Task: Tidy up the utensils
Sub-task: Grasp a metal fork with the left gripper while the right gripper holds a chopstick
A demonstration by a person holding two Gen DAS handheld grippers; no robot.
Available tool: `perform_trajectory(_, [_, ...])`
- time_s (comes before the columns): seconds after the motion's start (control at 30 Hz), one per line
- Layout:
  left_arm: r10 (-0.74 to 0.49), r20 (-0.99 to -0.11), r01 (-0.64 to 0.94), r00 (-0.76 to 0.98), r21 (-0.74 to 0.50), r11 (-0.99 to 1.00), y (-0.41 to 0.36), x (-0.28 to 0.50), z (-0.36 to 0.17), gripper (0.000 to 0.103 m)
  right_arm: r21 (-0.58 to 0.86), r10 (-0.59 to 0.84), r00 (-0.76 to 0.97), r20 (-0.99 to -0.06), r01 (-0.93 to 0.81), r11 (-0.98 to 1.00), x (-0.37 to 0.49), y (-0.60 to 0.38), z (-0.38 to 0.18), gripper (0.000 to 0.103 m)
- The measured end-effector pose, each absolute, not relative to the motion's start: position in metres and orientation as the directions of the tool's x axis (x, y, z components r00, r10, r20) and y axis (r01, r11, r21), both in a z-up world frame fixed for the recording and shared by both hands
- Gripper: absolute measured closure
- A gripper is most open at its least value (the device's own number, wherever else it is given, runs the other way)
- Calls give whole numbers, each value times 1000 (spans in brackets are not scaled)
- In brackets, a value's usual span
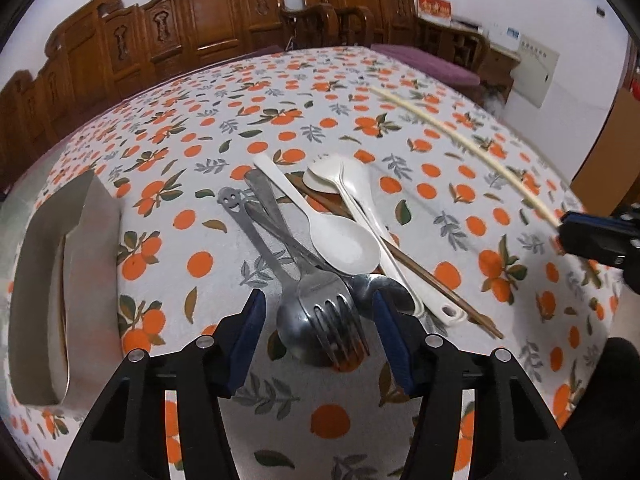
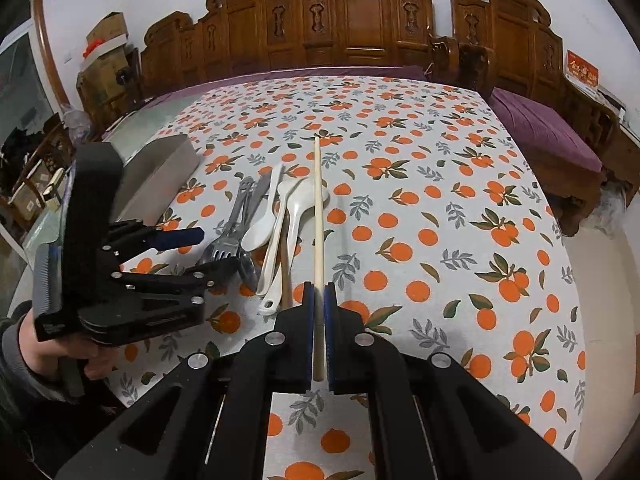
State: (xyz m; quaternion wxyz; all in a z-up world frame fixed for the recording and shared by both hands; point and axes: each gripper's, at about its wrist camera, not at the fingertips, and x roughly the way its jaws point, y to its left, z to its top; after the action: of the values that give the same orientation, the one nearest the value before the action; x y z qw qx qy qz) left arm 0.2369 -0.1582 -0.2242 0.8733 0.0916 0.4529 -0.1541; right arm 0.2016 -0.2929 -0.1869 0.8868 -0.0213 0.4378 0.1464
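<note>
A heap of utensils lies on the orange-print tablecloth [image 1: 200, 152]: a metal fork [image 1: 332, 304] over a metal spoon [image 1: 288, 320], a smiley-handled metal piece [image 1: 230, 200], white plastic spoons [image 1: 344, 240] and dark brown chopsticks [image 1: 420, 276]. My left gripper [image 1: 318, 300] straddles the fork and spoon heads, its blue pads [image 1: 250, 332] standing clear of the metal on both sides. From the right wrist view the left gripper [image 2: 214, 254] sits at the pile's near end. My right gripper [image 2: 319, 286] is shut on a pale chopstick [image 2: 317, 208], which juts out over the table [image 1: 460, 140].
An open grey cardboard box [image 1: 68, 272] lies on the cloth left of the pile, also seen as the box [image 2: 160, 176] behind the left gripper. Carved wooden chairs [image 2: 360, 20] line the far table edge. A person's hand [image 2: 48, 344] holds the left gripper.
</note>
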Motion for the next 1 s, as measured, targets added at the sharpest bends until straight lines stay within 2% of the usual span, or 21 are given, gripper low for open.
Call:
perform_trajectory(0.13, [-136,-833,348,537,72,935,-164,242,-228,50,96,247,577,-779,-280,955,202,-293,-185,97])
perform_trajectory(0.2, [-135,-840,349,526,68,935,-162,243,-230,61,99,251,580,-775,-281,954,201,-293,-183,97])
perform_trajectory(0.47, [-161,-829,333,535,31,942,-147,237,-221,78,104,262,582,-770,-290,951,200,-291,-179,97])
perform_trajectory(0.5, [-169,-825,331,540,24,943,-144,236,-220,86,104,263,581,-770,-292,951,200,-291,-179,97])
perform_trajectory(0.53, [-173,-821,330,545,20,944,-141,235,-218,88,103,262,581,-771,-293,951,199,-290,-179,97])
perform_trajectory(0.57, [-167,-823,327,544,25,945,-139,236,-217,100,102,262,580,-771,-294,950,199,-290,-179,97])
perform_trajectory(0.6, [-161,-826,325,541,28,945,-138,237,-217,103,102,263,579,-772,-295,950,199,-289,-180,97])
perform_trajectory(0.73, [-150,-838,310,525,24,950,-130,240,-218,103,101,264,577,-773,-299,949,198,-287,-180,97])
perform_trajectory(0.87, [-190,-827,313,528,-19,950,-128,240,-213,101,100,263,577,-773,-299,949,198,-287,-180,97])
perform_trajectory(0.93, [-198,-826,325,527,-19,946,-134,239,-211,94,101,263,576,-774,-298,949,198,-286,-181,97])
perform_trajectory(1.0, [-189,-827,333,530,-2,943,-140,239,-211,74,101,262,573,-776,-297,949,198,-286,-181,97])
